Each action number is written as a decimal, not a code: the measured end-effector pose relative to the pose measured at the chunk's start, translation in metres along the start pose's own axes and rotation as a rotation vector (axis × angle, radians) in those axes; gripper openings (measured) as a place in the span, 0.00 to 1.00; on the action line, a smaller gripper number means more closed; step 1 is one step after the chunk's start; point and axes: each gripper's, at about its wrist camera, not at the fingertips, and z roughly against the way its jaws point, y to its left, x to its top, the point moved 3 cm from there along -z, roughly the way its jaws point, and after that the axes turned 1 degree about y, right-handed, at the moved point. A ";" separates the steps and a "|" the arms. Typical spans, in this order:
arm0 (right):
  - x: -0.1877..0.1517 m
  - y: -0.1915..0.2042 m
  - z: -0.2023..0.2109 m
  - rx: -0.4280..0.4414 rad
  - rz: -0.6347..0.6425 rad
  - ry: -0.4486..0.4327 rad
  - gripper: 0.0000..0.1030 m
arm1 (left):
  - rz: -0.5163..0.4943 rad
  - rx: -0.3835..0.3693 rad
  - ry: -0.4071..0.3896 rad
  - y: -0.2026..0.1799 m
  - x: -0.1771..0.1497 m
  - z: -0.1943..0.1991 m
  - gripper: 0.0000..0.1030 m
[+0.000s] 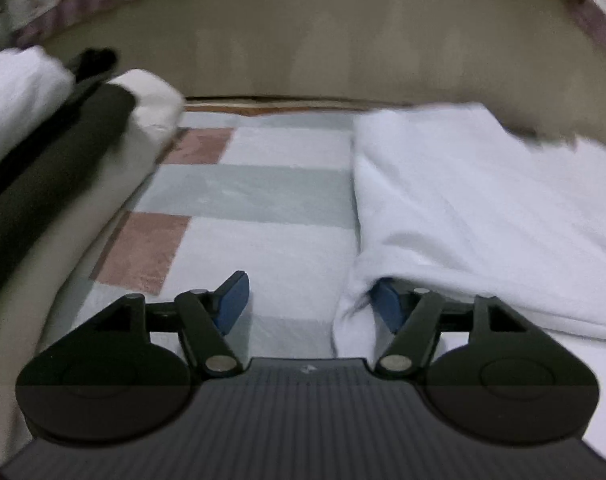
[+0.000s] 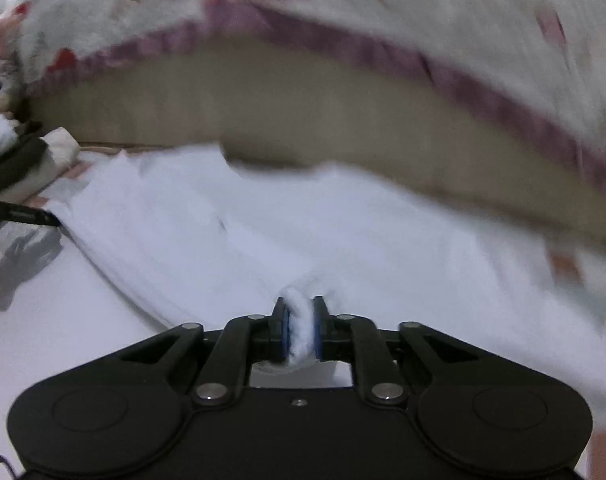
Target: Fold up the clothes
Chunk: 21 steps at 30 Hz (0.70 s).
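Two tools, right tool (image 2: 301, 330) pinching white garment (image 2: 343, 232) (bunched), left tool (image 1: 309, 306) wide

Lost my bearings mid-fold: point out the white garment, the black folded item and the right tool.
white garment (image 1: 483, 200), left wrist view, on its flat upper layer.
black folded item (image 1: 63, 152), left wrist view, on its top face.
right tool (image 2: 301, 330), right wrist view, midway between fingertips, where white cloth is pinched.

White garment (image 2: 231, 216), folded and rumpled, flat on the checked bedcover (image 1: 239, 196), near edge bunched.
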 end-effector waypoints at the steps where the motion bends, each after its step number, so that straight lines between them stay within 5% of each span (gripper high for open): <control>1: -0.003 -0.008 -0.002 0.026 -0.075 0.013 0.25 | -0.021 -0.022 0.019 -0.001 0.001 0.001 0.65; 4: -0.009 -0.031 -0.010 0.093 -0.301 0.045 0.39 | -0.042 -0.100 0.035 0.003 0.007 0.011 0.65; 9: 0.004 -0.041 -0.016 0.074 -0.363 -0.011 0.65 | 0.067 -0.212 -0.012 0.027 0.015 0.028 0.69; 14: -0.004 -0.053 -0.029 0.003 -0.442 0.027 0.66 | 0.208 -0.210 -0.007 0.040 0.007 0.013 0.70; 17: -0.009 -0.055 -0.037 0.018 -0.459 0.013 0.47 | 0.196 -0.222 -0.015 0.032 0.005 0.009 0.70; 18: -0.006 -0.053 -0.037 0.010 -0.419 0.005 0.09 | 0.182 -0.223 -0.019 0.028 0.004 0.009 0.70; 21: 0.012 -0.042 -0.023 -0.015 -0.298 -0.098 0.06 | 0.132 -0.212 -0.012 0.017 0.002 0.007 0.66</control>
